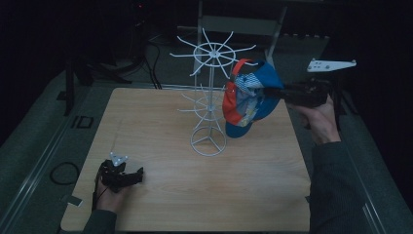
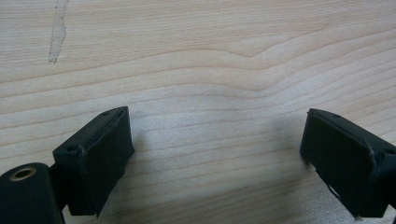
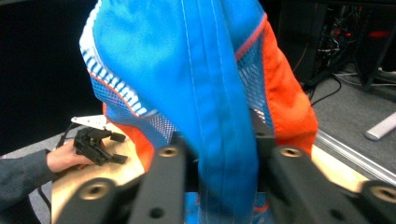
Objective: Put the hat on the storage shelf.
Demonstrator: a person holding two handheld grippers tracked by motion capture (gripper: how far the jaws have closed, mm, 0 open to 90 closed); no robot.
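One blue-and-orange mesh-panelled cap (image 1: 249, 97) hangs at the white wire rack (image 1: 209, 92) on the wooden tabletop (image 1: 204, 185), seemingly hooked over an upper prong. The right tongs (image 1: 278, 92) stand parted around its blue fabric, so the hanging looks nearly done, with only withdrawal left. The left tongs (image 1: 139, 174) rest wide open and empty near the tabletop's front-left corner.

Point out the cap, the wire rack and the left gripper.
cap (image 1: 251, 97), high view, on its blue and orange crown.
wire rack (image 1: 209, 141), high view, on its round base ring.
left gripper (image 1: 139, 175), high view, between its jaw tips.
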